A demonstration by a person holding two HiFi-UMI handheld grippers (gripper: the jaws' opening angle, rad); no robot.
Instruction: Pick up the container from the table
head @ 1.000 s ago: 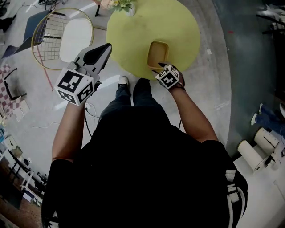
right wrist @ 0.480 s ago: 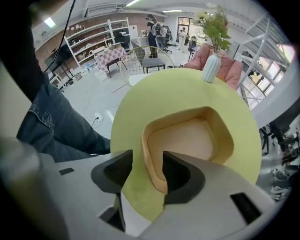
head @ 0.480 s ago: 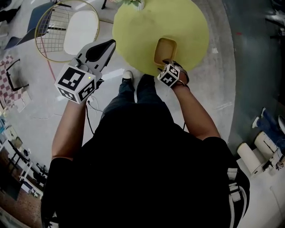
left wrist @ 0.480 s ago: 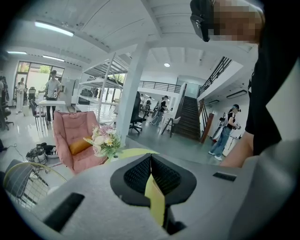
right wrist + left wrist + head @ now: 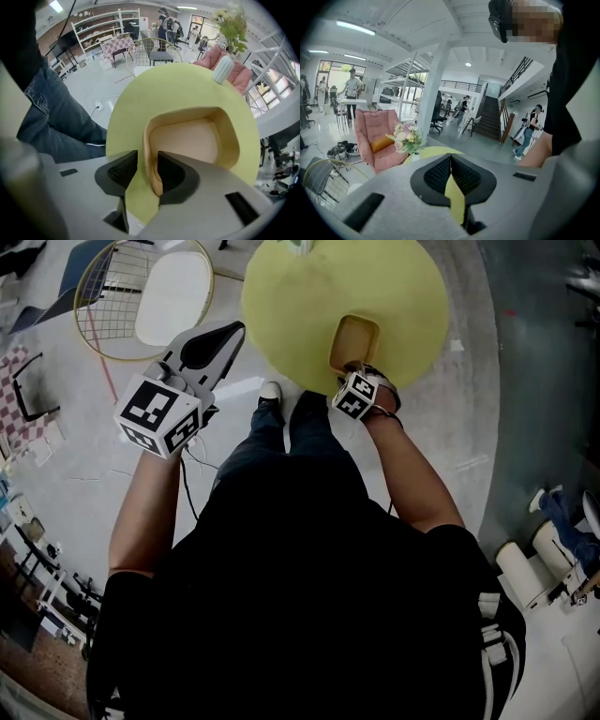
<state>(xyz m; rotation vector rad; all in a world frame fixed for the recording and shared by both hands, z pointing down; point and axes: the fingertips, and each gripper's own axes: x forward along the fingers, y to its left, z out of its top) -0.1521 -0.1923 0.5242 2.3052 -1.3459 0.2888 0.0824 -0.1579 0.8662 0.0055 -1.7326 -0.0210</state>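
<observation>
A tan, rounded-rectangle container stands empty near the front edge of the round yellow-green table. My right gripper points straight down at its near end, mostly hidden under its marker cube. In the right gripper view the container has its near wall between the jaws of the right gripper. One pad is inside and one outside, with a thin gap still showing at the outer pad. These jaws have just been closing. My left gripper hangs off the table to the left, and its jaws are shut on nothing.
A white ribbed vase with flowers stands at the table's far side. A round wire chair with a white cushion is on the floor to the left. The person's shoe and legs are below the table's near edge.
The right hand has sunk a little onto the container's near end. The left gripper has stayed about where it was.
</observation>
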